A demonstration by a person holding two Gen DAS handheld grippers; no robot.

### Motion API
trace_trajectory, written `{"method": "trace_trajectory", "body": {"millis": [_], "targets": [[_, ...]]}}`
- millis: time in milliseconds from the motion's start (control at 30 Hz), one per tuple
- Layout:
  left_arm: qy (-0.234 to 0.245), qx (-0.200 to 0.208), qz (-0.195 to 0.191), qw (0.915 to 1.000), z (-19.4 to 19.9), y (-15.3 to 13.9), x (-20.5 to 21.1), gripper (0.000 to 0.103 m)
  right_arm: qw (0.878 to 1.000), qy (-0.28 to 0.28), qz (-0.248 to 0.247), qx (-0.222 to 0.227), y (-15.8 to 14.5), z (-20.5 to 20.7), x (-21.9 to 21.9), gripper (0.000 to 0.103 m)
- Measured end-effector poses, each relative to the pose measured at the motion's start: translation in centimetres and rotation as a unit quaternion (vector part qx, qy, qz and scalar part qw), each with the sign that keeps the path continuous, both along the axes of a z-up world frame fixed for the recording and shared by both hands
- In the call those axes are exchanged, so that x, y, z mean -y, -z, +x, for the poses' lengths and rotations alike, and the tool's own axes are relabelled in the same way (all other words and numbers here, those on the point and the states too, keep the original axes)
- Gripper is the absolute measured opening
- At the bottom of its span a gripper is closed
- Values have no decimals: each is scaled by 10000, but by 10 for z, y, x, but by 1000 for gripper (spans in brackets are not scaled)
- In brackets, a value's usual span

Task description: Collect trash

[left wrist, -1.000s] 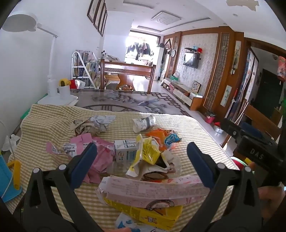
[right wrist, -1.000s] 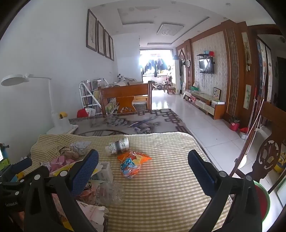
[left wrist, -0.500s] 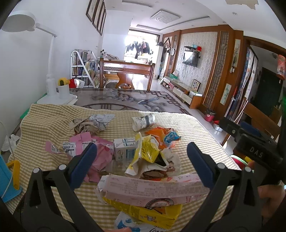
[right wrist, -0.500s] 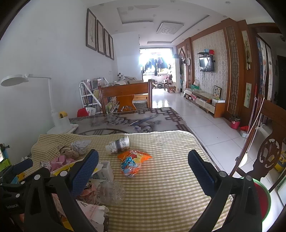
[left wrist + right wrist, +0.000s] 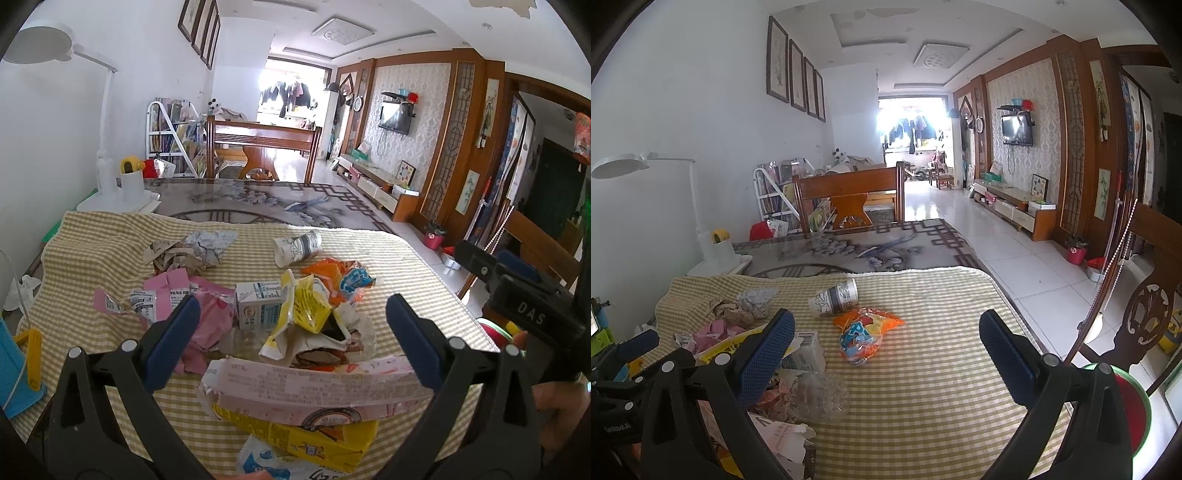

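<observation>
- The left gripper (image 5: 293, 332) is hanging over the trash heap with its jaws spread wide and nothing between the blue ribbed pads (image 5: 173, 341).
- The right gripper (image 5: 886, 354) is likewise gaping and empty above the bare side of the yellow checked tablecloth (image 5: 942, 387).
- The trash is lying on that woven cloth: a crumpled pink wrapper (image 5: 207, 317), a small boxy milk carton (image 5: 258, 302), a torn yellow packet (image 5: 310, 310), and a long pink printed wrapper (image 5: 314, 391) sitting across a flat yellow box (image 5: 314, 443).
- A patterned paper cup (image 5: 833, 298) is lying on its side just behind a glossy orange snack bag (image 5: 864, 332).
- A crushed clear plastic bottle (image 5: 822, 397) is resting near the right gripper's left pad.
- White letters "DAS" are showing on the right gripper's body (image 5: 532, 317); the print on the wrappers is too small to read.
- The frame edge is cutting off the blue-and-white packet (image 5: 262, 463).
</observation>
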State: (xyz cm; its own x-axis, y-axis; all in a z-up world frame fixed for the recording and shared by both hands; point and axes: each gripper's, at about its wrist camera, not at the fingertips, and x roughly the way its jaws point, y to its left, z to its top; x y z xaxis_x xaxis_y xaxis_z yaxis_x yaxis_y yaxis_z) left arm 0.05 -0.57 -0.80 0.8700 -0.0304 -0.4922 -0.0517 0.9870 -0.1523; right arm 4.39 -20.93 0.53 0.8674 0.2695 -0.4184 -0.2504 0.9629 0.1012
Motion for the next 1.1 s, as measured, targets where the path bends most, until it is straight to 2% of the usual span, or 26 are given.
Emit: {"method": "trace_trajectory", "body": {"millis": [1100], "targets": [[0, -94, 0, 10000, 0, 5, -3, 98, 9999, -42, -36, -89, 6, 0, -2, 96]]}}
